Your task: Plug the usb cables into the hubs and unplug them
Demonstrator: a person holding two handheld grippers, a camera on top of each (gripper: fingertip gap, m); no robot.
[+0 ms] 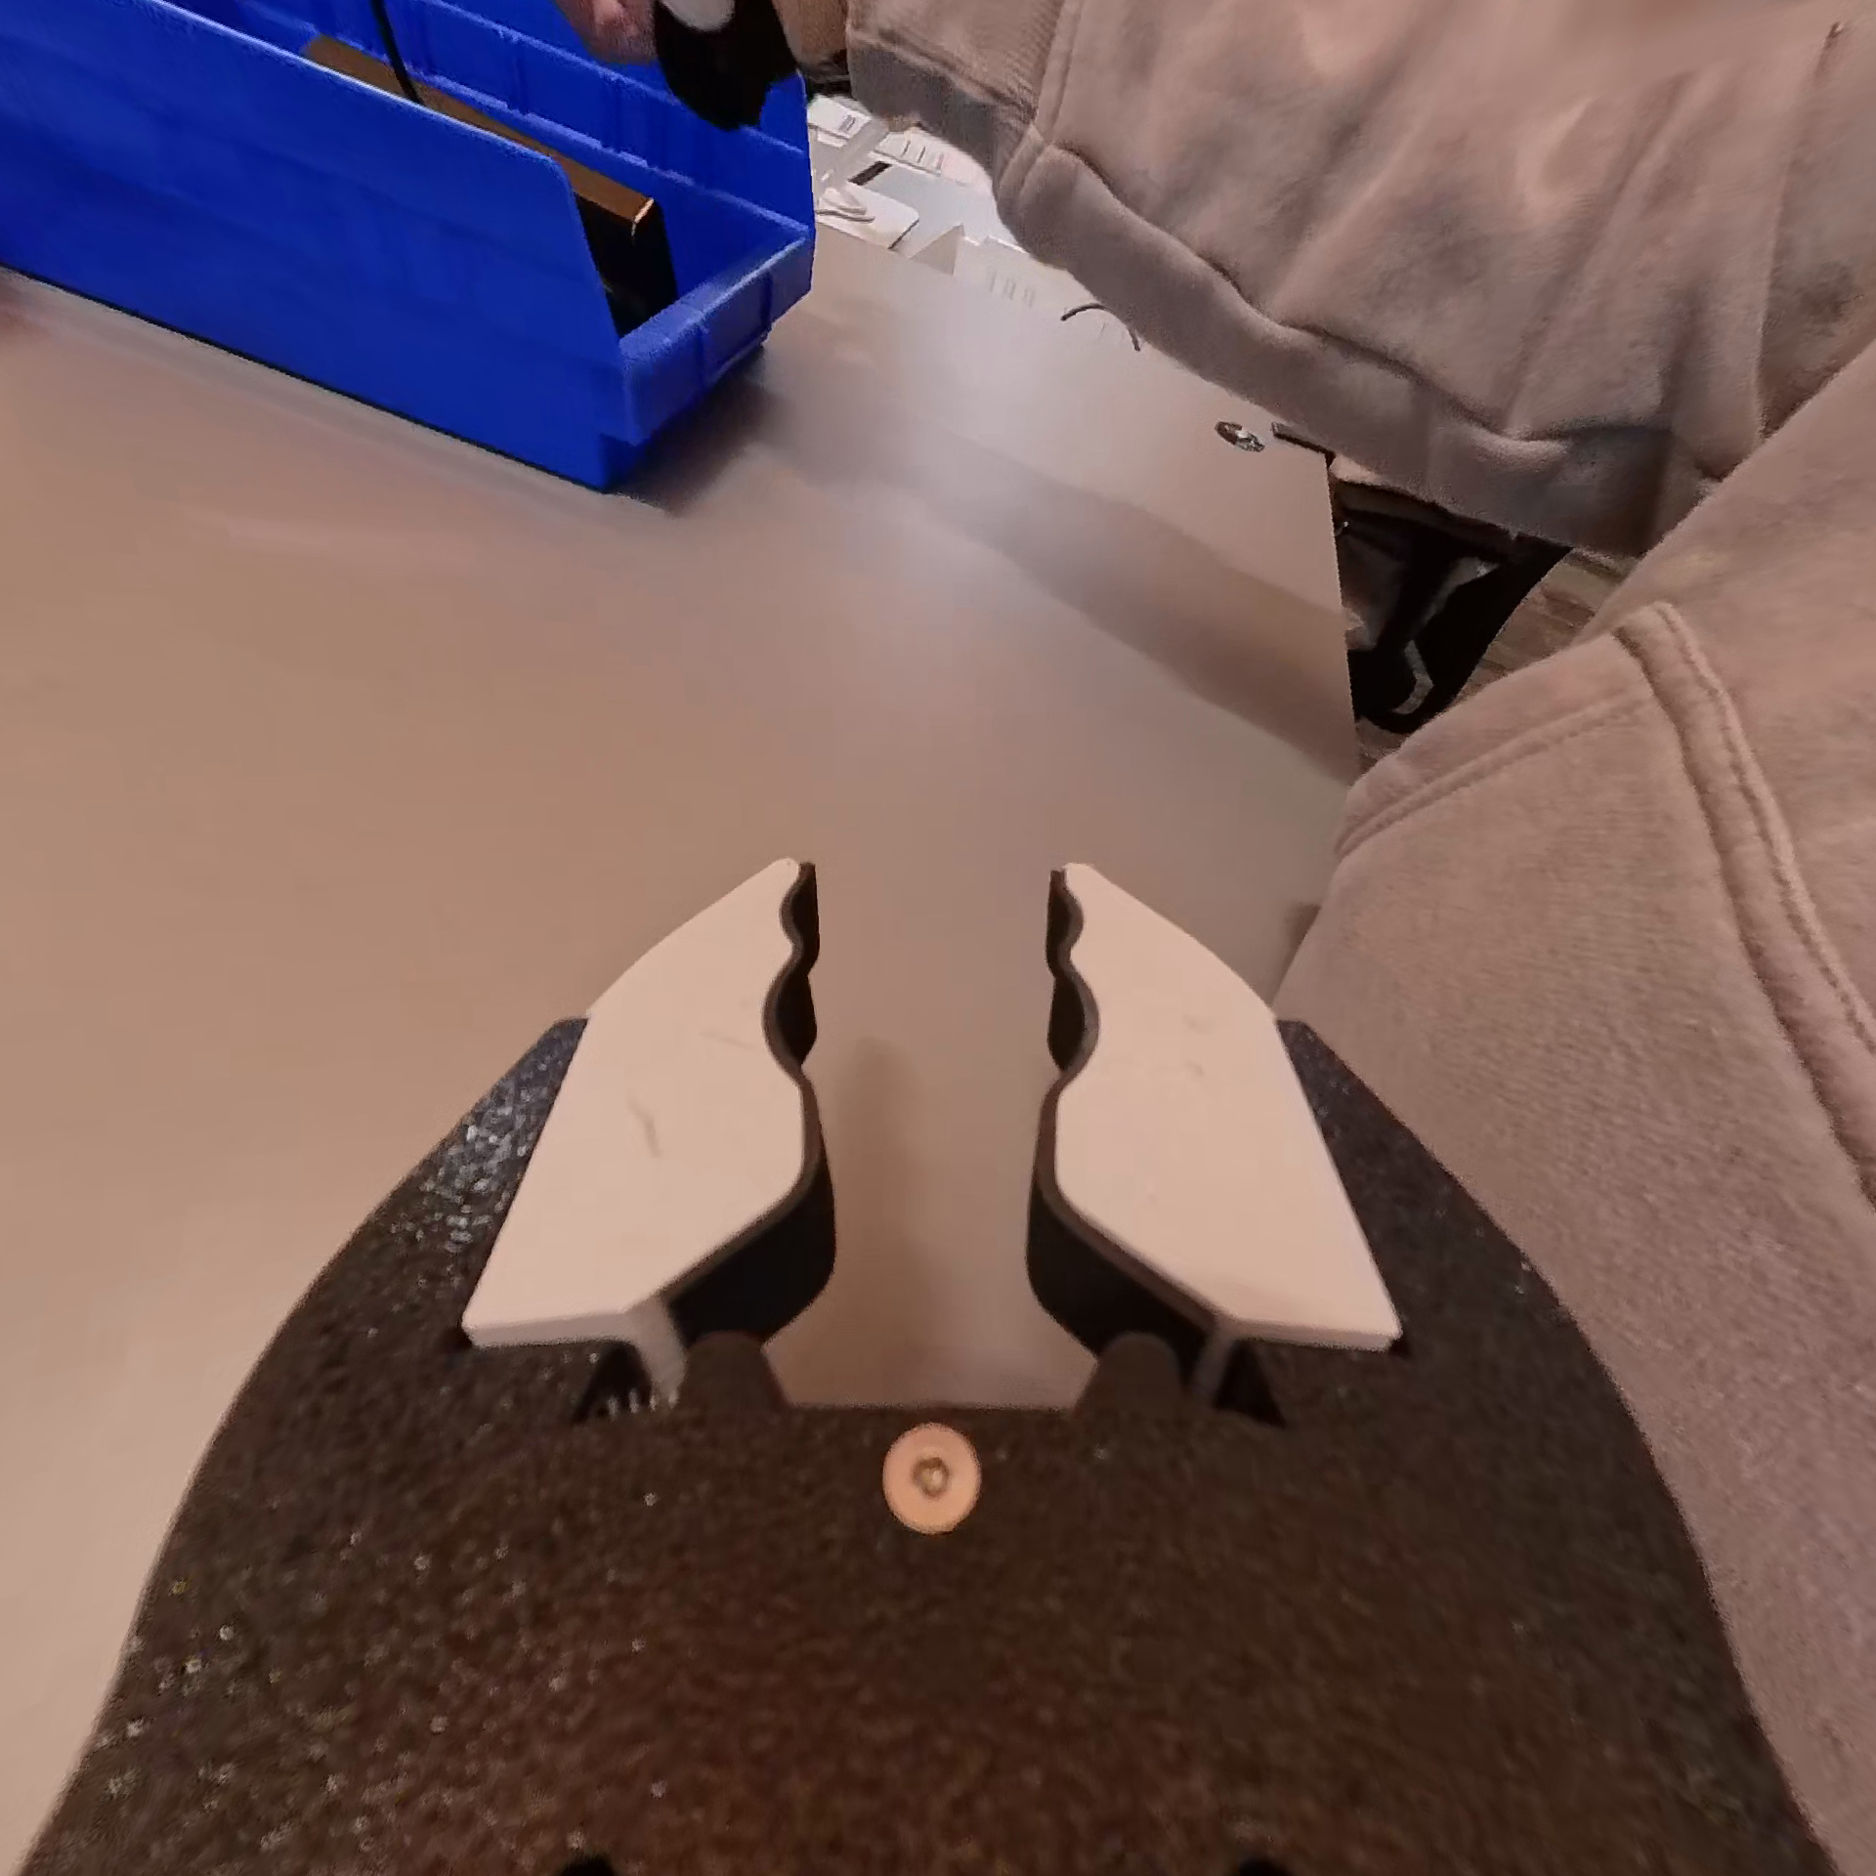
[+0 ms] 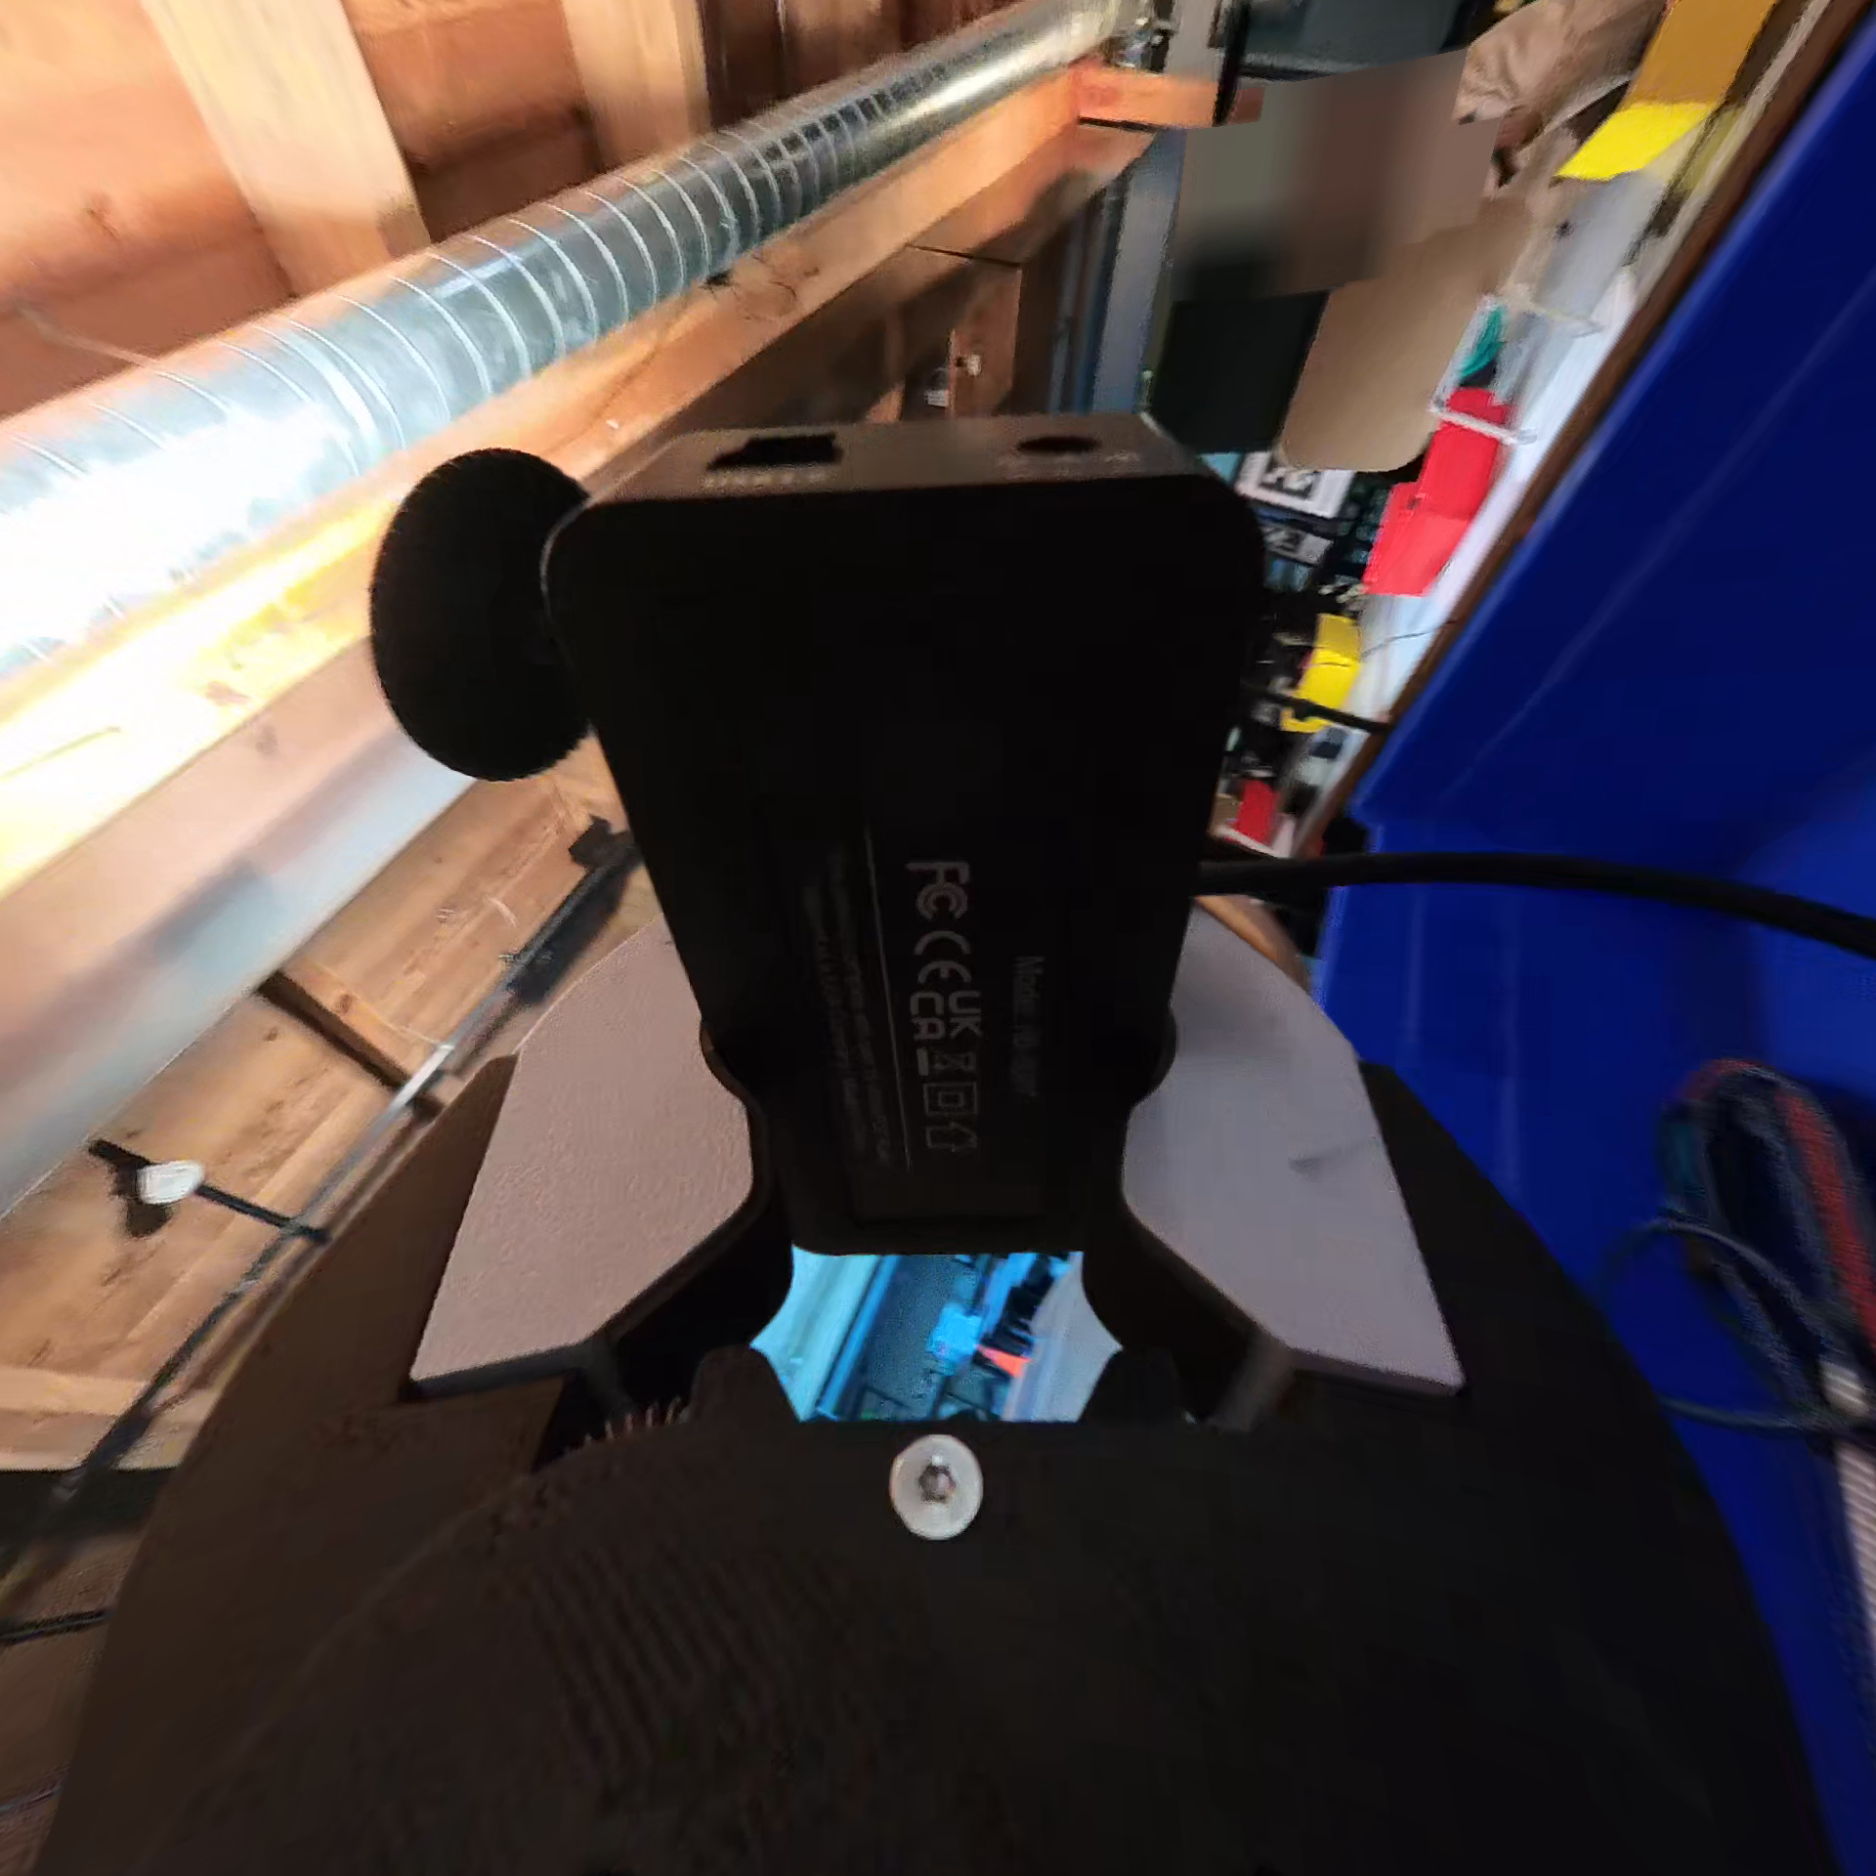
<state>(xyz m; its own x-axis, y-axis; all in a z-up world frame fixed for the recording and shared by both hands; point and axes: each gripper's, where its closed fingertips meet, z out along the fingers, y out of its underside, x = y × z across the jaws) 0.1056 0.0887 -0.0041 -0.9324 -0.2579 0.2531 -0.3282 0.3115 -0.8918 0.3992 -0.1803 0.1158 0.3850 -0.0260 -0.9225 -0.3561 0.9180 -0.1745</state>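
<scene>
My right gripper (image 2: pixel 929 1015) is shut on a black USB hub (image 2: pixel 914 731) and holds it up in the air. The hub's printed underside faces the camera and its far end shows two ports. A black cable (image 2: pixel 1523 883) leaves the hub's right side toward the blue bin (image 2: pixel 1645 629). A round black foam pad (image 2: pixel 477 614) sits at the hub's left edge. My left gripper (image 1: pixel 932 893) is open and empty, low over the grey table (image 1: pixel 406 761). The right gripper shows as a dark shape (image 1: pixel 711 61) above the blue bin (image 1: pixel 305 254).
The blue bin stands at the table's far left and holds dark items (image 1: pixel 629 244). A person's beige sleeves (image 1: pixel 1523 914) fill the right side. The table's edge (image 1: pixel 1340 609) is at right. Multicoloured cables (image 2: pixel 1766 1167) lie in the bin. A duct (image 2: pixel 406 406) and wooden beams run overhead.
</scene>
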